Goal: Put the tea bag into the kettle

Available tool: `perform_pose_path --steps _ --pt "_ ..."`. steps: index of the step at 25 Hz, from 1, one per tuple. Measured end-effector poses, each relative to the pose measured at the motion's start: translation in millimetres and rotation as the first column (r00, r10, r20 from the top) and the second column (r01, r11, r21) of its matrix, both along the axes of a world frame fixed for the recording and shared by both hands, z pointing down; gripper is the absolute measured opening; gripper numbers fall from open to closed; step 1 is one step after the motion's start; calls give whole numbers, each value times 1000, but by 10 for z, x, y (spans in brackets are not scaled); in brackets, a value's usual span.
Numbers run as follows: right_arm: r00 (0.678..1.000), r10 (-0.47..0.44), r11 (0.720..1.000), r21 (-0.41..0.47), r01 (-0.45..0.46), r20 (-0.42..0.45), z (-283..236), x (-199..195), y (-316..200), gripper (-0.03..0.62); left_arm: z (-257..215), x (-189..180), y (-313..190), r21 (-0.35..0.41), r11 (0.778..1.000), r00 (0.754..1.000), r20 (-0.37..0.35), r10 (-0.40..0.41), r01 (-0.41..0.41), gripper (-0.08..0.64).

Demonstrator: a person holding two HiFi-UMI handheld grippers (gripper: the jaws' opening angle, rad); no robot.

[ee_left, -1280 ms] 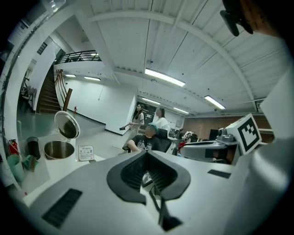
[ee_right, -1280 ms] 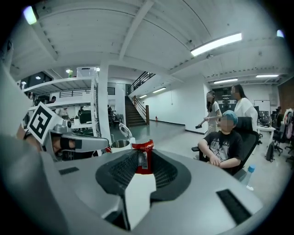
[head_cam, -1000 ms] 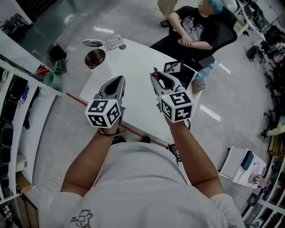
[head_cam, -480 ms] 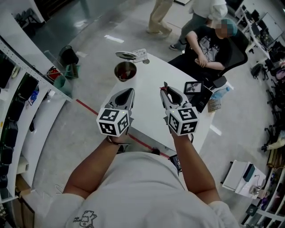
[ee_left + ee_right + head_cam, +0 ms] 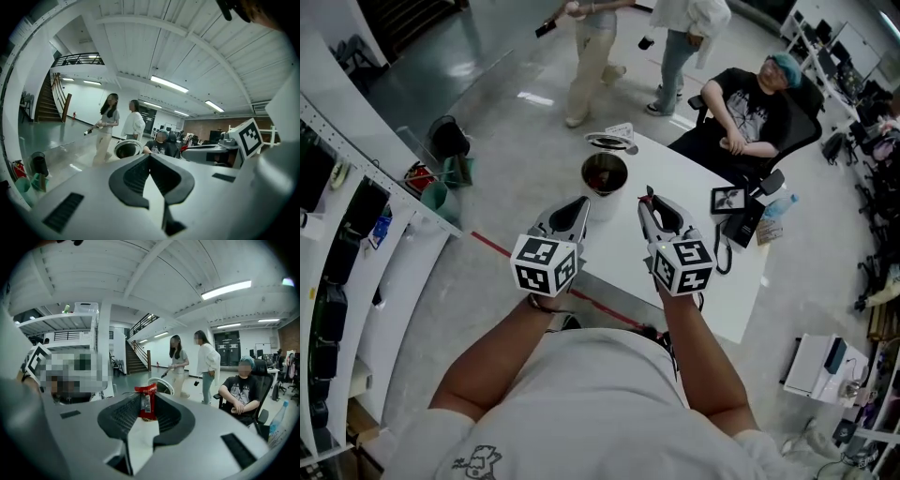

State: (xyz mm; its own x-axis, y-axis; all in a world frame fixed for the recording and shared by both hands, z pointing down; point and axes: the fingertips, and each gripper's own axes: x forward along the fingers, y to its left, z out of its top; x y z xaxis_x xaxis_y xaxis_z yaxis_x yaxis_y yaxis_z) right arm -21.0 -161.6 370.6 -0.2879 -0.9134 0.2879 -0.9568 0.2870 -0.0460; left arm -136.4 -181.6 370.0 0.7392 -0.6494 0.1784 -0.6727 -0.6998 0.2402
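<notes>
Right gripper (image 5: 650, 199), nearly closed, pinches the red tea bag (image 5: 146, 403); left gripper (image 5: 150, 157) is fully clenched.

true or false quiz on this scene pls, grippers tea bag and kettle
1. The right gripper is clamped on a red tea bag. True.
2. The kettle has its lid on. False: it stands open, and the lid lies on the table behind it.
3. The left gripper holds a spoon. False: its jaws are together with nothing between them.
4. A seated person is at the table's far side. True.
</notes>
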Motion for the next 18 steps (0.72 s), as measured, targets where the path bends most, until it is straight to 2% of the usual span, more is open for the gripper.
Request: perform_pose_path --steps 3,7,18 --pt "1000 2 1000 -17 -1 8 63 -185 -36 95 102 -156 -36 -21 1000 1000 14 11 -11 9" --pt "1000 -8 999 -40 9 6 145 -245 -88 95 205 -185 -92 -50 999 1000 13 15 -14 9" --pt "996 -89 994 -63 88 -20 195 -67 -516 95 299 33 -449 -63 997 999 11 -35 35 9"
